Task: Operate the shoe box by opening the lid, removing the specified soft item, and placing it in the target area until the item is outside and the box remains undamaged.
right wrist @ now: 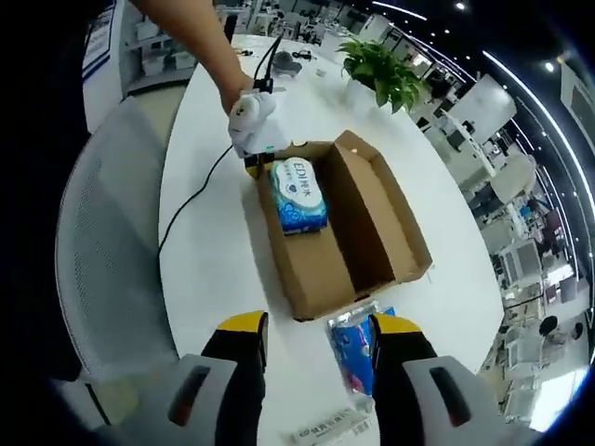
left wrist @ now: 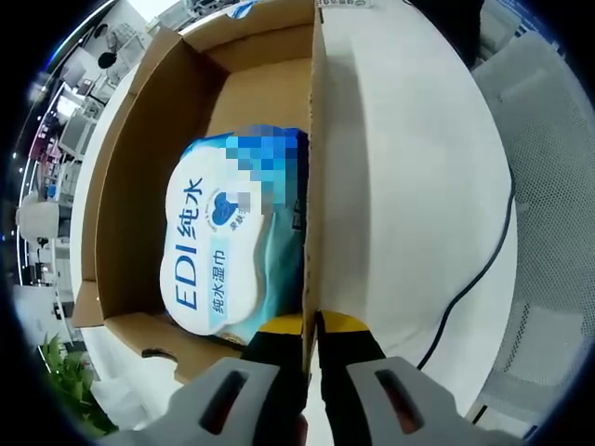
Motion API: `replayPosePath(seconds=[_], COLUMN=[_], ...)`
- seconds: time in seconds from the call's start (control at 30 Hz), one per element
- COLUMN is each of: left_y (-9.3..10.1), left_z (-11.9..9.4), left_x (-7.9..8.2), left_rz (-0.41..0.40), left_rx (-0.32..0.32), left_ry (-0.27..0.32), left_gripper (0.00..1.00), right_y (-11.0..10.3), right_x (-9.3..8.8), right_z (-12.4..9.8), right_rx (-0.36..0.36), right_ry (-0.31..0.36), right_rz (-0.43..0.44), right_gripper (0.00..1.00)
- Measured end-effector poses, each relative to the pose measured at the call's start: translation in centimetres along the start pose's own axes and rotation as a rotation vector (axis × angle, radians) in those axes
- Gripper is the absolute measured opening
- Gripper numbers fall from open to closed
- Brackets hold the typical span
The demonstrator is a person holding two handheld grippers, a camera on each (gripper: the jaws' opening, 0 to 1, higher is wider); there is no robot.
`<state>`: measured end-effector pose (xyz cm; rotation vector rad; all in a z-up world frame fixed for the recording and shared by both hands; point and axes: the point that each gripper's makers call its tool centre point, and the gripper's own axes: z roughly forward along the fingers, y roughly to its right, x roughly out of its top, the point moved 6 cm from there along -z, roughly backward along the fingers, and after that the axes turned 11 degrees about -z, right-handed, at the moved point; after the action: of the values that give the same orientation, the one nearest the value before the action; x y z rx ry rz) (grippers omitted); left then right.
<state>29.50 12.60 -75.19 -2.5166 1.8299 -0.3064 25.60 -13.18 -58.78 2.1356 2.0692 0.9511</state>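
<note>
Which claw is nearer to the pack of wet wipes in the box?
Left. The left claw grips the box wall right beside the wet wipes pack; the right claw hovers outside the cardboard box, beyond its far end.

The box [right wrist: 346, 223] is matt brown cardboard, with raw corrugated edges. The wipes pack [left wrist: 228, 237] inside is glossy plastic film with a smooth printed label. The counter [right wrist: 209, 251] is smooth, matt white. The chair [right wrist: 107, 260] at its left has grey mesh fabric.
</note>
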Motion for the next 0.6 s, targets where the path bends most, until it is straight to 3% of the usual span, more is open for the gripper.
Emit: replayPosePath(seconds=[0.13,0.23,0.3,0.4,0.5,0.53,0.6], left_y=[0.0,0.0,0.0,0.0,0.1,0.1,0.1], left_z=[-0.1,0.0,0.0,0.0,0.0,0.0,0.0], left_x=[0.0,0.0,0.0,0.0,0.0,0.0,0.0], left_rz=[0.000,0.000,-0.001,-0.001,-0.001,-0.001,-0.001], left_rx=[0.002,0.001,0.001,0.002,0.004,0.003,0.002], left_ry=[0.004,0.003,0.003,0.004,0.005,0.005,0.004], left_gripper=[0.02,0.02,0.02,0.02,0.02,0.02,0.02], right_y=[0.2,0.5,0.9,1.9,2.5,2.4,1.3], right_x=[0.7,1.4,1.9,3.3,3.8,4.0,4.0], right_z=[0.5,0.7,0.8,0.9,1.0,1.4,2.3], right_rx=[0.019,0.079,0.074,0.073,0.063,0.084,0.199], right_ry=[0.000,-0.033,-0.032,0.067,0.093,0.101,0.129], right_rz=[-0.060,-0.190,-0.222,-0.099,-0.083,-0.066,0.000], right_gripper=[0.43,0.43,0.43,0.43,0.43,0.43,0.43])
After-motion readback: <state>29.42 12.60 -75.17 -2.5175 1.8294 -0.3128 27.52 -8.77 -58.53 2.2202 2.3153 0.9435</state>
